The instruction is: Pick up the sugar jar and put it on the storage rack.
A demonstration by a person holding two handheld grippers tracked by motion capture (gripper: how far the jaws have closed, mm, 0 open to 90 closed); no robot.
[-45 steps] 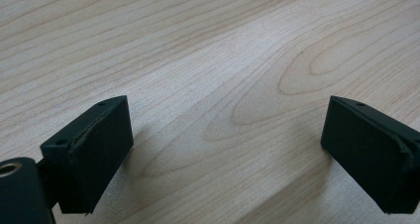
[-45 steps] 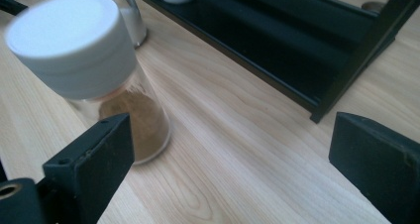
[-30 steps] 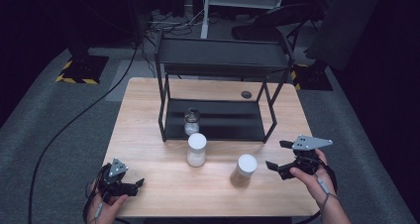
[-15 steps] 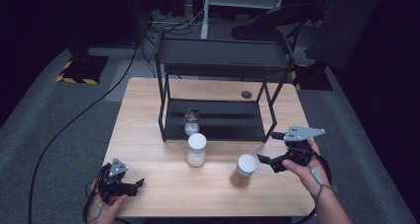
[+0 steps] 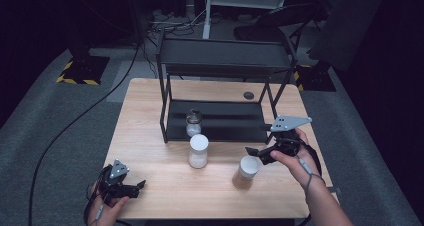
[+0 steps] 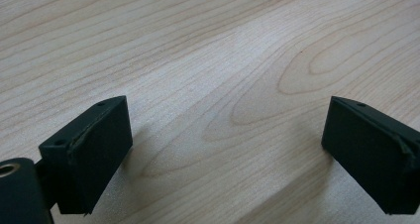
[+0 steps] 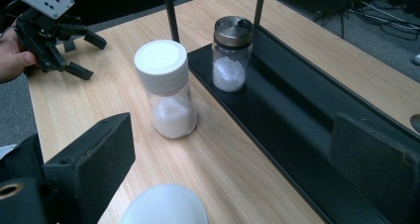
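- The left gripper (image 5: 131,187) rests low at the desk's (image 5: 150,116) near left corner, held in the person's left hand (image 5: 102,208); in the left gripper view its two black jaws stand wide apart with only bare wood between them.
- Near the desk's near right edge, the right gripper (image 5: 256,154) is held in the right hand (image 5: 295,161) just above the surface, jaws spread apart and gripping nothing.
- Just beside and below those jaws stands a white-lidded jar (image 5: 246,172) with brownish contents, untouched.
- Toward the middle of the desk, a second white-capped jar (image 5: 198,150) of white powder stands upright, just in front of the rack.
- On the front left part of the black rack's (image 5: 225,56) lower shelf sits a small metal-lidded shaker (image 5: 193,123) with white contents.
- A small dark round disc (image 5: 248,95) lies near the desk's far edge, behind the rack.
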